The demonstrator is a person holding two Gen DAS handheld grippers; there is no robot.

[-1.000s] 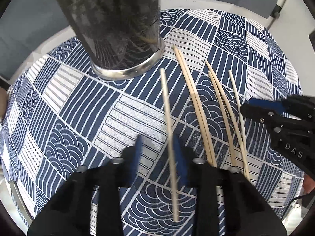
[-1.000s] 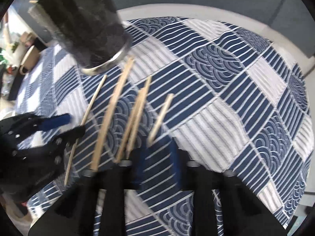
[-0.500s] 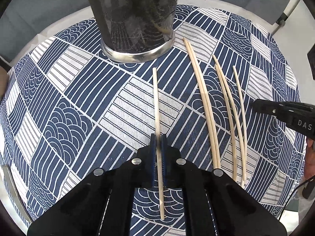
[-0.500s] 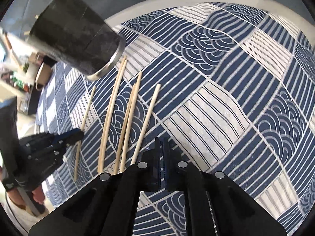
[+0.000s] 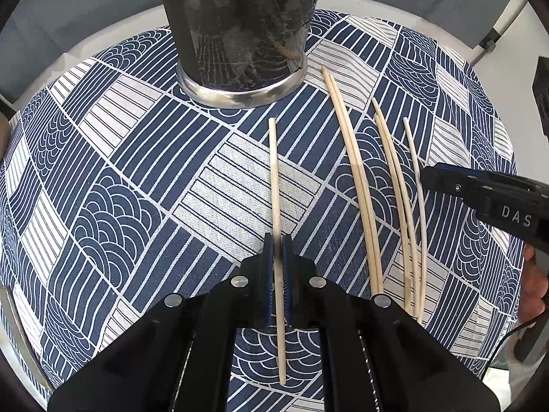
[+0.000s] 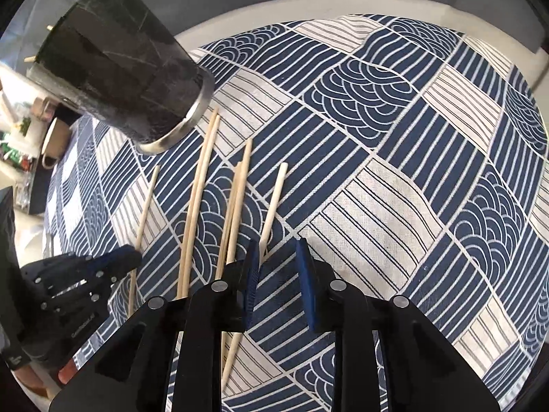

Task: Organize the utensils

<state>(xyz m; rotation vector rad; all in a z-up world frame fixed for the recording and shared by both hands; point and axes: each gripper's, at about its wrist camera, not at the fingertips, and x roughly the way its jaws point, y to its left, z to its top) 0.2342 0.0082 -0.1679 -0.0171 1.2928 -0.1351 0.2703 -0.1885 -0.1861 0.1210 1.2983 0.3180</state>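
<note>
Several pale wooden chopsticks lie on a blue-and-white patterned cloth (image 5: pixel 137 206). My left gripper (image 5: pixel 278 243) is shut on one chopstick (image 5: pixel 274 178), which points toward a dark utensil cup (image 5: pixel 240 31) with a metal base. The other chopsticks (image 5: pixel 360 178) lie to its right. My right gripper (image 6: pixel 276 250) is open and empty, low over the cloth, with the rightmost chopstick (image 6: pixel 272 202) beside its left finger. The cup (image 6: pixel 120 75) also shows in the right wrist view, with sticks poking out of its top. The left gripper (image 6: pixel 127 257) shows there at the left.
The cloth (image 6: pixel 394 171) covers a white table whose edge (image 6: pixel 308 3) runs behind the cup. Clutter and a mug (image 6: pixel 51 137) sit at the far left. The right gripper's body (image 5: pixel 480 192) reaches in from the right of the left wrist view.
My left gripper closed on the chopstick a second ago and stays shut on it. My right gripper, shut half a second ago, has opened.
</note>
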